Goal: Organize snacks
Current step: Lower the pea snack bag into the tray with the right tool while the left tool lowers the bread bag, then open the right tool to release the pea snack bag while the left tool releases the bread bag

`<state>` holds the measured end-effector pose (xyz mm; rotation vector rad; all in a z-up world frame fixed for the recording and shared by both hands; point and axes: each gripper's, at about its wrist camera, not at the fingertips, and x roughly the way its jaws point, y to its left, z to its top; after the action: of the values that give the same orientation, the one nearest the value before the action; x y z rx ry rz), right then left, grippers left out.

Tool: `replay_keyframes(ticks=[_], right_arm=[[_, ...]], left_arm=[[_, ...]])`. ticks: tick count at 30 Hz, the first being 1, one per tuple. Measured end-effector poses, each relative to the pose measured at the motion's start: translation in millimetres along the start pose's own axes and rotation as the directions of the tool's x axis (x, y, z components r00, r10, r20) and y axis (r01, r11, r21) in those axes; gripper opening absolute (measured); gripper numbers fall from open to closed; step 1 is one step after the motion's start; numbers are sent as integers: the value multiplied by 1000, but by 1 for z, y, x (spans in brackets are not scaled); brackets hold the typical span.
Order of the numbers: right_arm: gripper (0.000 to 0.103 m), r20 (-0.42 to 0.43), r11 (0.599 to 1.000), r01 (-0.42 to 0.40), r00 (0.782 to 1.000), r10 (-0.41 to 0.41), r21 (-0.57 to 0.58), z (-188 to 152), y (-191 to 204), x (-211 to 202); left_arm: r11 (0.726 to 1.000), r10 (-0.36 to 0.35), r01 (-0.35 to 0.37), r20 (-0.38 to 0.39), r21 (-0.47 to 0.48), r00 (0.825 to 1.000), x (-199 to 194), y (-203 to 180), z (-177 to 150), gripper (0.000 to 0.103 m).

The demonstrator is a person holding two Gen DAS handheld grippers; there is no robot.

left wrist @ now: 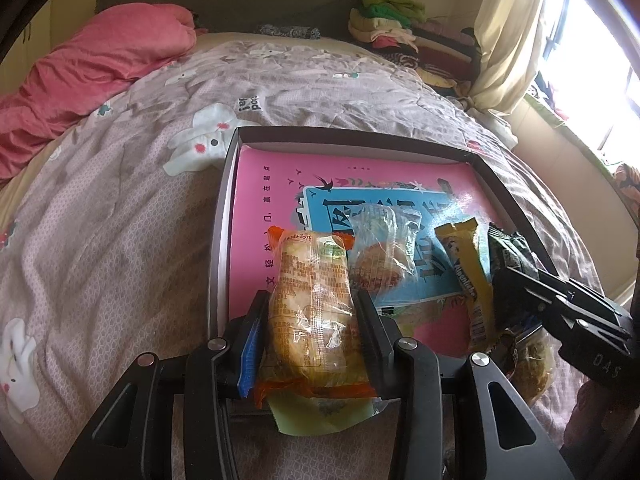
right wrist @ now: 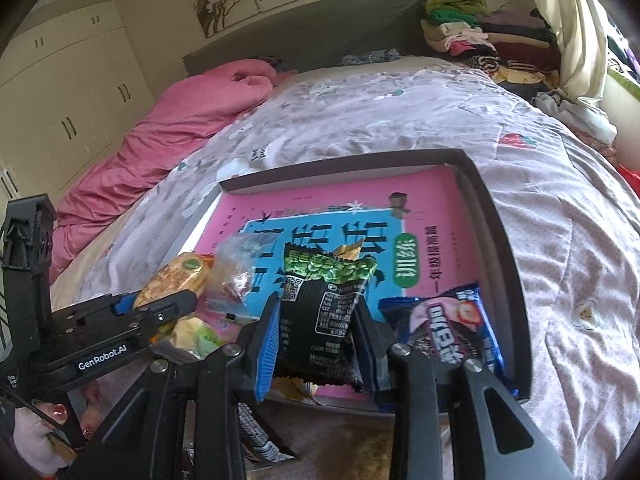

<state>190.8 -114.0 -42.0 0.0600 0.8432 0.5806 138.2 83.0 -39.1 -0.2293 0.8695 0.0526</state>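
The bed (left wrist: 120, 208), w/ a pale patterned quilt, carried everything; a pink blanket (left wrist: 92, 72) was bunched at 10 o'clock in the left wrist view. A shallow dark-rimmed tray (left wrist: 219, 240) w/ a pink-and-blue printed base was set on the quilt near ctr.

The left tool (left wrist: 310, 320) was seen partly closed, fingers pressed on both sides of an orange-edged clear biscuit pkt (left wrist: 312, 300), held over the tray's near edge at 6 o'clock. The right tool (right wrist: 316, 332) was likewise clamped on a black-and-green snack pkt (right wrist: 320, 312), upright, above the tray's near edge.

In the tray, a clear-wrapped pastry (left wrist: 380, 252) and a yellow bar (left wrist: 472, 276) lay at ctr-right. A blue cookie pkt (right wrist: 452, 320) was lying at 4 o'clock in the right wrist view, against the tray's near corner.
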Motion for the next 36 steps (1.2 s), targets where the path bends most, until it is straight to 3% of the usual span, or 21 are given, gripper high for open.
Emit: replay_keyframes(ticks=[7,18,36], right_arm=[[35,-4,1000,-12,1000,12,-17,-3,7,2],[35,-29,998,66,997,-66,19,-7,-10,8],[36,-71,999,45,996,-47,-27,-12,3,14]], left_arm=[[1000,0,0,-1,1,1000,0,1,-1,43],[1000,1,-1,-1,1,1000,-1,1,-2,43],[1000,-6,6,-20,-4,1000,-2,1,-1,43]])
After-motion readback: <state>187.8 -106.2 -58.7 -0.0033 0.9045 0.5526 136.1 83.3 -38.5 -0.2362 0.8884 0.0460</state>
